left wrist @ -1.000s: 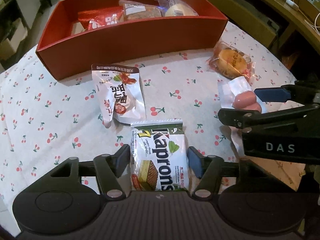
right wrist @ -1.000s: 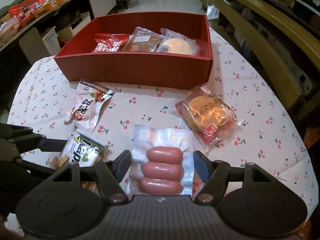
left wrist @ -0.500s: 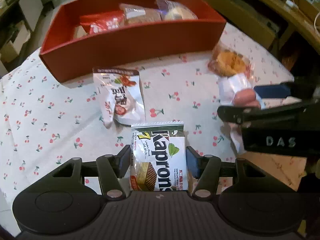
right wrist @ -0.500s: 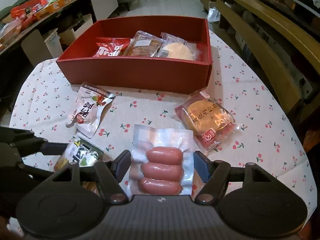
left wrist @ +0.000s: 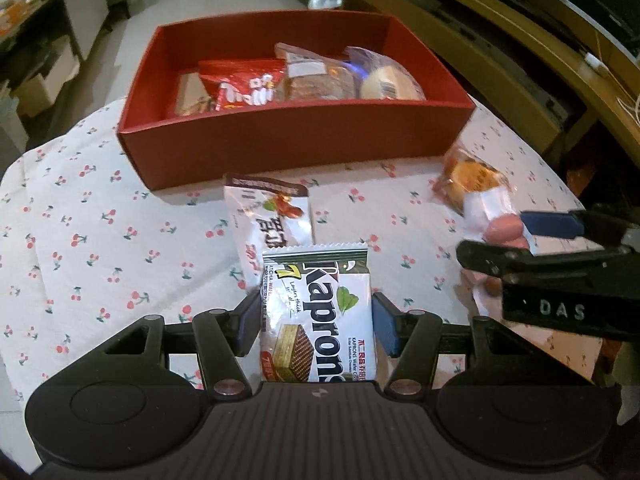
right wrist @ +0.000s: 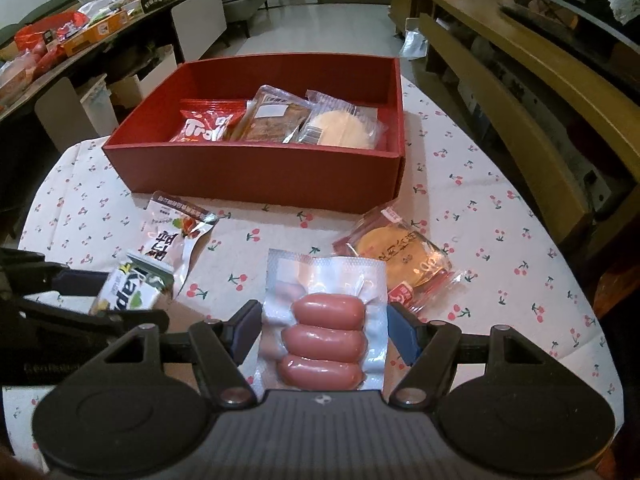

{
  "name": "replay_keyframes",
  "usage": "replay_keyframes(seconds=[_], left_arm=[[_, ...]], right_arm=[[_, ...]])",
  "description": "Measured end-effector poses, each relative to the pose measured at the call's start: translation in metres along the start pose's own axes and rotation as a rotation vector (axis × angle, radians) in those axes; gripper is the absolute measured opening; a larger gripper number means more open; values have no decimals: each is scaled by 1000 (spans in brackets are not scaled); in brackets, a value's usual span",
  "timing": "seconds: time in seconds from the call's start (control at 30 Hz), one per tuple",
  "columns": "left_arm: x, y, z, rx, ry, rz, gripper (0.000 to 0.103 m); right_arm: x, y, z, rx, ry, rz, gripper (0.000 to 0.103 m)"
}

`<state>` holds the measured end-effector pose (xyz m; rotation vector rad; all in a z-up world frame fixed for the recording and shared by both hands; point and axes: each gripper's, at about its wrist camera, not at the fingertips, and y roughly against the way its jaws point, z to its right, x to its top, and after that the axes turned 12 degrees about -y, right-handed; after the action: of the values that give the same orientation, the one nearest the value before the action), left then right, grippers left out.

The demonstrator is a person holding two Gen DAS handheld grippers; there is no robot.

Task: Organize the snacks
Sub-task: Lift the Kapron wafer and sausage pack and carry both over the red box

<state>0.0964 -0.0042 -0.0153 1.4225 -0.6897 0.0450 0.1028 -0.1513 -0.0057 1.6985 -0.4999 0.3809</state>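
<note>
My left gripper (left wrist: 316, 326) is shut on a white and green Kaprons wafer pack (left wrist: 318, 316) and holds it above the table. My right gripper (right wrist: 324, 334) is shut on a clear sausage pack (right wrist: 324, 328), also lifted. The wafer pack shows at the left of the right wrist view (right wrist: 132, 292). The sausage pack shows at the right of the left wrist view (left wrist: 500, 224). The red box (right wrist: 256, 172) stands at the back of the table and holds a red snack bag (right wrist: 208, 126), a brown bread pack (right wrist: 272, 118) and a pale bun (right wrist: 344, 130).
On the cherry-print tablecloth (right wrist: 480, 208) lie a white jujube snack pouch (right wrist: 172, 240) and a wrapped orange cake (right wrist: 400, 260), both in front of the box. A wooden bench (right wrist: 540, 80) runs along the right. Cluttered shelves (right wrist: 80, 28) stand far left.
Both grippers have risen and lifted their packs off the table, so the inside of the red box shows more fully. The jaws have closed onto the wafer pack and the sausage pack.
</note>
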Motion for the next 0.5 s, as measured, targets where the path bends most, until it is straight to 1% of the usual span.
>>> replay_keyframes(seconds=[0.17, 0.3, 0.37, 0.5], left_arm=[[10, 7, -9, 9, 21, 34, 64], [23, 14, -12, 16, 35, 71, 64], [31, 17, -15, 25, 42, 90, 64], [46, 22, -21, 30, 57, 121, 64]], right_arm=[[6, 1, -5, 16, 3, 10, 79], [18, 6, -14, 32, 10, 50, 78], [25, 7, -16, 28, 12, 70, 78], [41, 9, -17, 40, -14, 99, 78]])
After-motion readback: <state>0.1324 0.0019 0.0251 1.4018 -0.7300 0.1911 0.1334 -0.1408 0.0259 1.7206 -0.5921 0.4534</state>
